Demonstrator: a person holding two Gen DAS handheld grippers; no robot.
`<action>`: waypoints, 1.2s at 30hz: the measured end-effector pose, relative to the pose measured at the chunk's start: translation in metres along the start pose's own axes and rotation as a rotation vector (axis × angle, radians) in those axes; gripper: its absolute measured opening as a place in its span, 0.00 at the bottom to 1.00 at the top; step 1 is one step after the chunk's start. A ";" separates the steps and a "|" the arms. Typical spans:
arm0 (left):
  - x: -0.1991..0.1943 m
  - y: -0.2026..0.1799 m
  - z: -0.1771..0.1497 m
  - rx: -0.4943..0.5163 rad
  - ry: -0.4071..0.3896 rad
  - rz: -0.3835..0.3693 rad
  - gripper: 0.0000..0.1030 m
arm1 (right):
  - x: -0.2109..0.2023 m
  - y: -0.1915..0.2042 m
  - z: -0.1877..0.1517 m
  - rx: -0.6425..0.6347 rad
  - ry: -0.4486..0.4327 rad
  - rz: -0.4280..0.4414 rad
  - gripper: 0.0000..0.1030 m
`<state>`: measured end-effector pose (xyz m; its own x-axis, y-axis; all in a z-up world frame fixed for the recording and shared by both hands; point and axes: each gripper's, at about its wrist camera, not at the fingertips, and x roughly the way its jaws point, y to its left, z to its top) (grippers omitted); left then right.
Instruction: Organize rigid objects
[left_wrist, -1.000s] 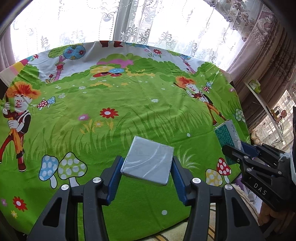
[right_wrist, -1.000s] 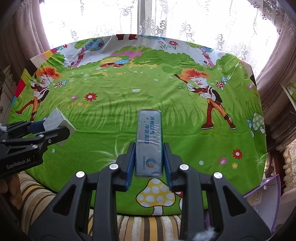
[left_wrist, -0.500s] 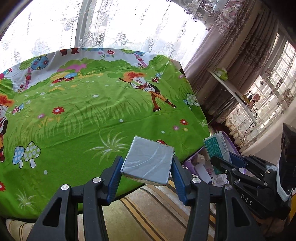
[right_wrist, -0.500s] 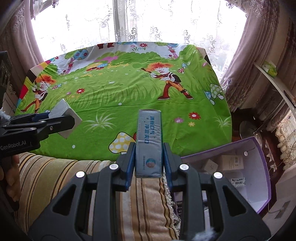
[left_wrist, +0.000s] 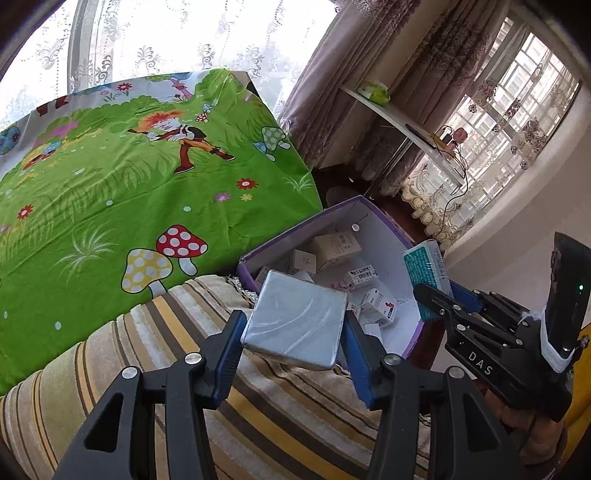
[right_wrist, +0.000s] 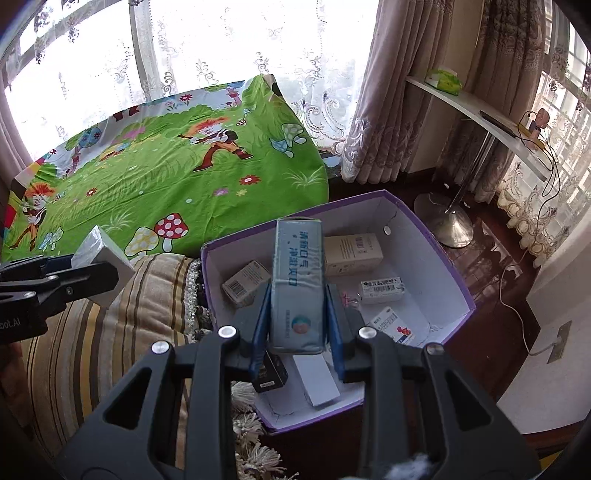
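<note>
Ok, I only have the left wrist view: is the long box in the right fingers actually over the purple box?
Observer: Yes. In the right wrist view the long box held by the right gripper hangs above the inside of the purple box, toward its near side.
Operator: Anything right beneath it?
Observer: A small black box and a flat white box lie just below the fingers.
Operator: And is my silver box over the purple box too?
Observer: No. From the right wrist view the silver box sits off to the left, above the striped cushion.
</note>
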<state>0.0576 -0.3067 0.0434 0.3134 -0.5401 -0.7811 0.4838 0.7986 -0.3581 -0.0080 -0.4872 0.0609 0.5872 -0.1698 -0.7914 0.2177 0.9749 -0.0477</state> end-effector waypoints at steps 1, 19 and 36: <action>0.004 -0.005 -0.001 0.003 0.011 -0.007 0.51 | -0.001 -0.006 -0.003 0.012 -0.002 -0.010 0.32; 0.035 -0.021 -0.019 0.004 0.149 0.013 0.72 | -0.008 -0.022 -0.023 0.064 0.014 -0.045 0.68; 0.042 -0.032 -0.020 0.080 0.187 0.005 0.90 | -0.008 -0.026 -0.025 0.078 0.019 -0.052 0.68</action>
<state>0.0390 -0.3499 0.0116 0.1627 -0.4715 -0.8667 0.5487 0.7733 -0.3177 -0.0380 -0.5070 0.0529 0.5589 -0.2161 -0.8006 0.3080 0.9505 -0.0416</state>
